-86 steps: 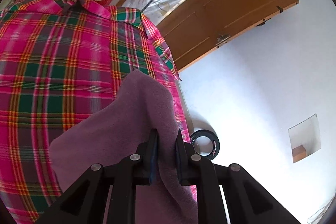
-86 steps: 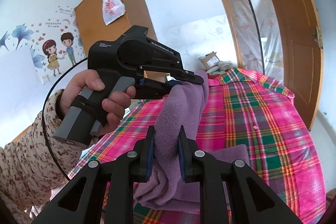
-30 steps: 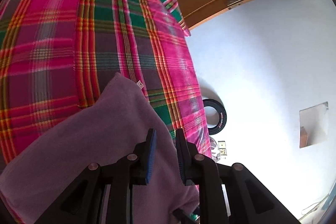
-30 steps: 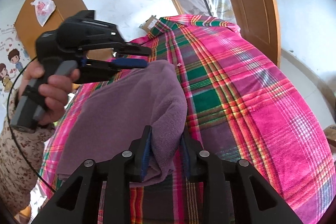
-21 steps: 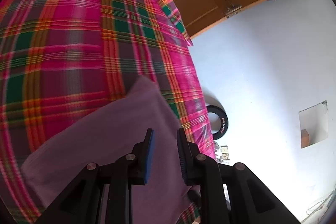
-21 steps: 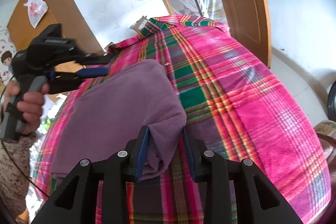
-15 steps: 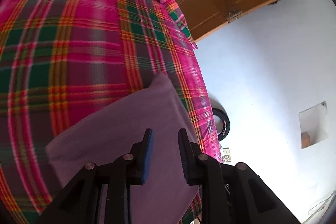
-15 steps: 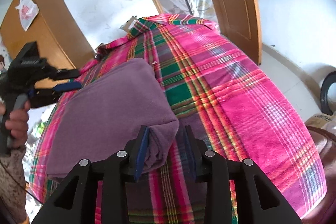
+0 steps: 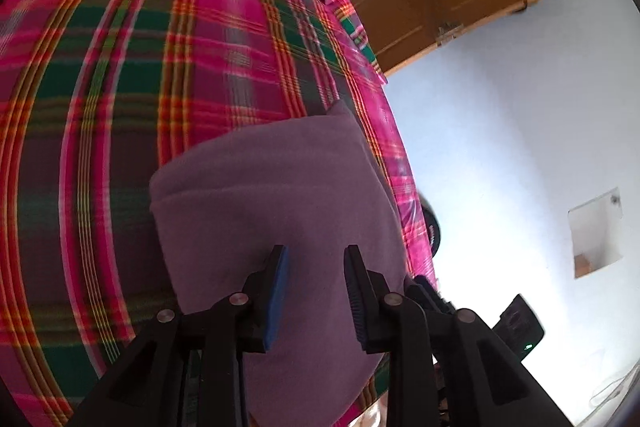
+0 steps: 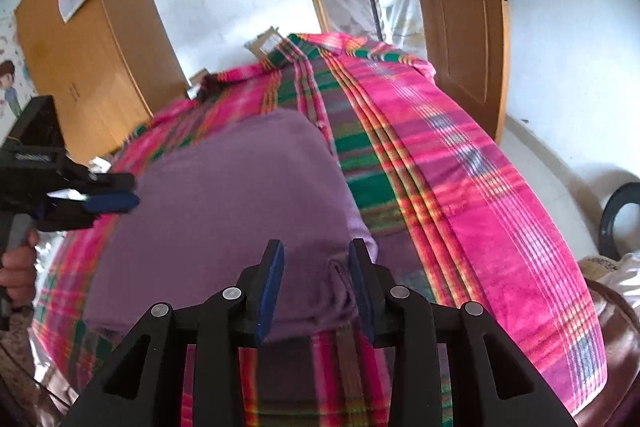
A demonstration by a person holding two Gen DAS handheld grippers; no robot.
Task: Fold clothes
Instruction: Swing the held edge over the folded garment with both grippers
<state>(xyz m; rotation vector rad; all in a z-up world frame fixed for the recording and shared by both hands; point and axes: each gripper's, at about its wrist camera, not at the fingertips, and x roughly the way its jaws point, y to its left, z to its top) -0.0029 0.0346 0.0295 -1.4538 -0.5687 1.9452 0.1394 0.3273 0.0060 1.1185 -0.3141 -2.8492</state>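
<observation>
I see the folded purple fleece garment [image 9: 280, 195] lying flat on the pink-and-green plaid bedcover [image 9: 120, 75]; my left gripper [image 9: 316, 267] hangs above it, jaws spread, holding nothing; my right gripper [image 10: 316, 259] has jaws apart astride the garment's near corner at 6 o'clock.

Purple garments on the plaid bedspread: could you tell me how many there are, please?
1. A single folded purple garment lies on the plaid bedspread near its edge, under the open right gripper. Anything beneath it would be hidden.

Black claw [image 9: 315, 291], blue pads [image 10: 270, 279]
</observation>
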